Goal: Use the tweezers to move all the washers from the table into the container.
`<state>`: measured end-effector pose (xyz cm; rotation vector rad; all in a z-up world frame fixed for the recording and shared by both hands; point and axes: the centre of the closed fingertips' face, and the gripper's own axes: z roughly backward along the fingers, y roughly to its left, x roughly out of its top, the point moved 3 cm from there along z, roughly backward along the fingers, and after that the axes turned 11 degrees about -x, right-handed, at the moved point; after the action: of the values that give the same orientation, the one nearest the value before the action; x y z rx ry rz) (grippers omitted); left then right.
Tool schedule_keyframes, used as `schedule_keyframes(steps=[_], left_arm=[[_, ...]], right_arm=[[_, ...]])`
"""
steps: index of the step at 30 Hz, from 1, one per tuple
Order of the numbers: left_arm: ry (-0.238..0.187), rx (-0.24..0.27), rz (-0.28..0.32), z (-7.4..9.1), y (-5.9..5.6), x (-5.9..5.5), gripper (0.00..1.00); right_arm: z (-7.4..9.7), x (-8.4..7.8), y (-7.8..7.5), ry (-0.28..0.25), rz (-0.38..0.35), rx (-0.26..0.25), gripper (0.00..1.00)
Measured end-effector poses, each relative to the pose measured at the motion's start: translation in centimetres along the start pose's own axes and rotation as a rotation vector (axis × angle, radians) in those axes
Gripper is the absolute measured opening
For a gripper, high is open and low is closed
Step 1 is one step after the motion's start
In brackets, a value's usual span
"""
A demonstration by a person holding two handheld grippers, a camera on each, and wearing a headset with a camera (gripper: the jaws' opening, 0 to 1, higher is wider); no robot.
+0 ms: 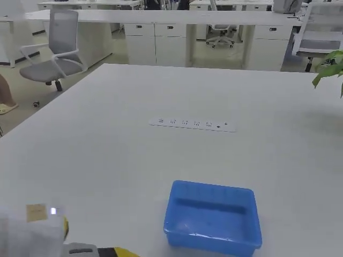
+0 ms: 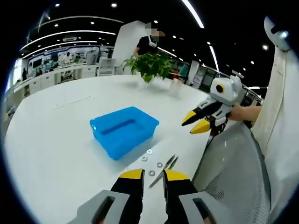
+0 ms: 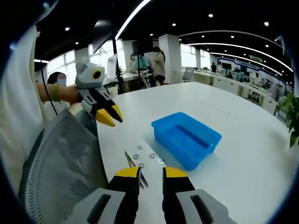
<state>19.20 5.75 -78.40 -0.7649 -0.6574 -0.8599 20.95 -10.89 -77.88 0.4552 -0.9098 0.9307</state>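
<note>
The fingers of your left gripper stand a little apart, released and grasping nothing. The black, yellow-tipped fingers of your right gripper are parted just the same, with nothing between them. Both grippers hang above the near edge of the worktop, which is smooth, matt and white. The container is a shallow rectangular tub of glossy blue plastic with rounded corners and a thin rim. It sits flat on the worktop, and in the head view its inside shows bare blue floor. The washers lie on the worktop just beside the container, on the side nearer you. They are small flat metal rings, loosely scattered and not touching one another. The tweezers lie flat next to them, slim and silvery, with the two prongs meeting at a point; in the left gripper view they show through the gap between your fingers. Farther back, a flat white power strip lies on the worktop. A leafy green plant stands beyond the container, and a grey mesh chair back sits close by your right side.
</note>
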Motion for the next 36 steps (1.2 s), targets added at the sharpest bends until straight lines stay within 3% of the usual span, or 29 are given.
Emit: schedule_keyframes(steps=[2,4,6,11,13,16,19,23,25,27,30,33,36], left_arm=[[0.053,-0.028,-0.033,-1.0,0.0,-0.5,0.13],[0.176,-0.047,-0.101,-2.2,0.5,-1.7,0.12],[0.247,-0.057,-0.144,-2.9,0.8,-2.5,0.12],[0.36,-0.086,-0.211,-4.3,1.5,-3.7,0.11],[0.359,-0.092,-0.214,-4.8,1.3,-3.5,0.1],[0.399,-0.104,-0.257,-5.3,1.3,-3.6,0.09],[0.399,-0.119,-0.283,-6.0,1.1,-3.1,0.08],[0.514,-0.11,-0.389,-6.2,1.8,-3.7,0.06],[0.519,-0.113,-0.426,-6.4,1.7,-3.6,0.05],[0.527,-0.111,-0.408,-6.5,1.7,-3.7,0.04],[0.553,-0.092,-0.459,-6.7,1.9,-3.6,0.01],[0.615,-0.071,-0.565,-6.8,1.8,-3.5,0.0],[0.627,-0.06,-0.571,-7.1,1.5,-3.5,0.0]], right_arm=[[-0.4,-0.2,0.1,0.01,0.015,0.015,0.13],[-0.9,-0.7,0.4,0.042,0.033,0.04,0.13],[-1.3,-1.1,0.7,0.07,0.066,0.059,0.13],[-2.2,-2.2,1.3,0.127,0.126,0.097,0.12],[-2.5,-2.6,1.6,0.151,0.151,0.115,0.12],[-3.0,-3.2,1.9,0.184,0.188,0.13,0.11],[-3.6,-3.5,2.1,0.208,0.218,0.139,0.13],[-4.4,-4.0,2.1,0.239,0.262,0.148,0.12],[-4.6,-4.5,2.0,0.281,0.285,0.156,0.12],[-5.2,-4.3,2.1,0.275,0.304,0.161,0.11],[-5.7,-4.5,2.2,0.294,0.339,0.17,0.12],[-5.8,-4.4,2.3,0.292,0.351,0.176,0.1],[-6.0,-4.4,2.3,0.295,0.351,0.177,0.11]])
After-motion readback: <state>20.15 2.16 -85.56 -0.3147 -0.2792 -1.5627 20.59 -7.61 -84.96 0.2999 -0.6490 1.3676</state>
